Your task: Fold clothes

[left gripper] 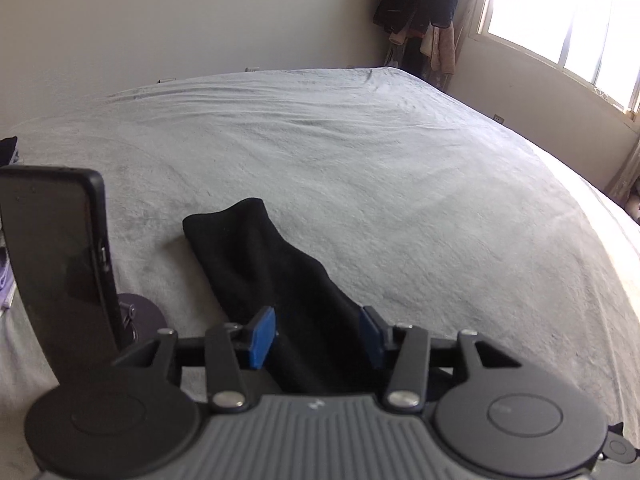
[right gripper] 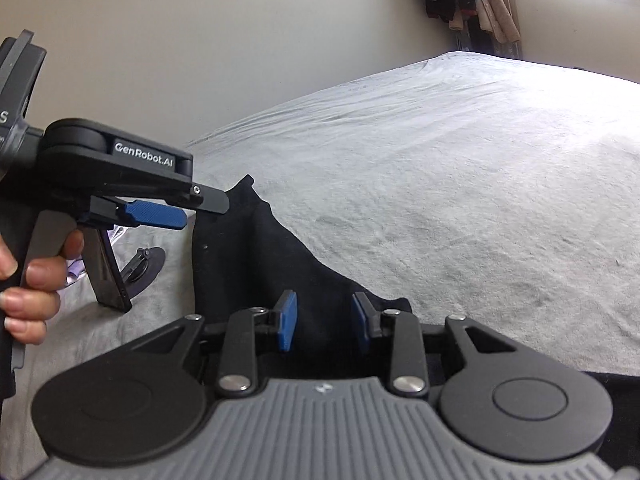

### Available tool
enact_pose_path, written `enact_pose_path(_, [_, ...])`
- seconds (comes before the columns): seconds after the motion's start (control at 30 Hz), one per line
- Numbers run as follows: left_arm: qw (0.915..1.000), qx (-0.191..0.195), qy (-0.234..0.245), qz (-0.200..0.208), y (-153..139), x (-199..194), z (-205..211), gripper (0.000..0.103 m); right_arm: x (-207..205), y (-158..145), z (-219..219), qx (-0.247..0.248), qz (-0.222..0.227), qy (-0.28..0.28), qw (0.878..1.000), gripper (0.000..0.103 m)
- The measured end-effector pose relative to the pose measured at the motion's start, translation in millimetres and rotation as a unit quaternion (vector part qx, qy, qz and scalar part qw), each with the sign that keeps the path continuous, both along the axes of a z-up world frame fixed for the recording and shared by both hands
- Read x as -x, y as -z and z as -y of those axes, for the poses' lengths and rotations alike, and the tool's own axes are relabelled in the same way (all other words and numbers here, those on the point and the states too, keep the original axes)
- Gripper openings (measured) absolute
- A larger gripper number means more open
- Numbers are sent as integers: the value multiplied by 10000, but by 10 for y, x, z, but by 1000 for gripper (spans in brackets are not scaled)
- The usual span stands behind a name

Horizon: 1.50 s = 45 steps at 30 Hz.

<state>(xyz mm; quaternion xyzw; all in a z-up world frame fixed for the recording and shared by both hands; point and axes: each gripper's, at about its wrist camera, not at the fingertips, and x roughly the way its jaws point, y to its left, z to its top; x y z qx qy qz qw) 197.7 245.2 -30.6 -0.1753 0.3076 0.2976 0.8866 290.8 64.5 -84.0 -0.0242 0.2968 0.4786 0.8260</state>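
Two grippers, left (left gripper: 316, 336) and right (right gripper: 326, 326), sit wide open over our black garment (left gripper: 264, 264), gripping nothing. It lies in a long strip on the bed (left gripper: 400, 184). We risk pinching the bedcover with it, and bumping the phone (left gripper: 60, 248) alongside.

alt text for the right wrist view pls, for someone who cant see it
The right gripper hangs open over a black garment lying on a grey bedspread. At left, a hand holds the left gripper above the garment's far end.
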Motion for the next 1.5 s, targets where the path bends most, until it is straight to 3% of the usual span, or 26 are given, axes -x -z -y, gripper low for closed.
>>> enact_pose_path(0.27, [9998, -196, 50, 55, 256, 280, 30, 28, -47, -14, 97, 23, 80, 175, 9998, 35])
enact_pose_path(0.37, [9982, -428, 146, -406, 413, 213, 20, 26, -34, -24, 119, -33, 44, 72, 10000, 35])
enact_pose_path(0.43, [9960, -627, -90, -625, 494, 226, -1, 23, -40, 7, 91, 82, 56, 114, 9999, 35])
enact_pose_path(0.53, [9955, -725, -306, -531, 465, 350, -35, 23, -47, 32, 70, 195, 82, 170, 9996, 35])
enact_pose_path(0.67, [9995, -120, 115, 281, 408, 492, -85, 23, -47, 23, 74, 194, 118, 202, 9995, 35])
enact_pose_path(0.77, [9944, -81, 768, 726, 400, 494, 8, 23, -45, 25, 78, 225, 162, 258, 9993, 35])
enact_pose_path(0.83, [9885, 23, 1301, 772, 430, 435, 87, 23, -56, 37, 95, 274, 184, 315, 9990, 35])
enact_pose_path(0.87, [9886, -11, 1407, 530, 468, 372, 139, 21, -67, 48, 100, 312, 200, 367, 9986, 35])
enact_pose_path(0.93, [9906, -373, 1315, 70, 529, 331, 204, 13, -97, 78, 109, 441, 261, 558, 9971, 35])
enact_pose_path(1.0, [9902, -727, 1185, -161, 527, 344, 247, 14, -134, 104, 126, 562, 308, 762, 9950, 35])
enact_pose_path(1.03, [9902, -792, 1142, -164, 504, 359, 248, 15, -143, 103, 142, 515, 285, 747, 9955, 35])
enact_pose_path(1.2, [9828, -504, 1608, 750, 439, 456, 117, 15, -172, 135, 164, 393, 197, 692, 9966, 36])
enact_pose_path(1.27, [9818, -511, 1728, 604, 505, 395, 120, 15, -135, 151, 111, 464, 295, 600, 9967, 37])
enact_pose_path(1.37, [9831, -373, 1732, 468, 583, 402, 126, 16, -76, 157, 33, 568, 463, 519, 9960, 4])
enact_pose_path(1.43, [9822, -370, 1756, 555, 564, 414, 128, 20, -64, 132, 13, 624, 667, 863, 9921, 4])
enact_pose_path(1.5, [9810, -450, 1770, 658, 558, 439, 146, 35, -101, 125, 35, 579, 703, 1137, 9893, 4])
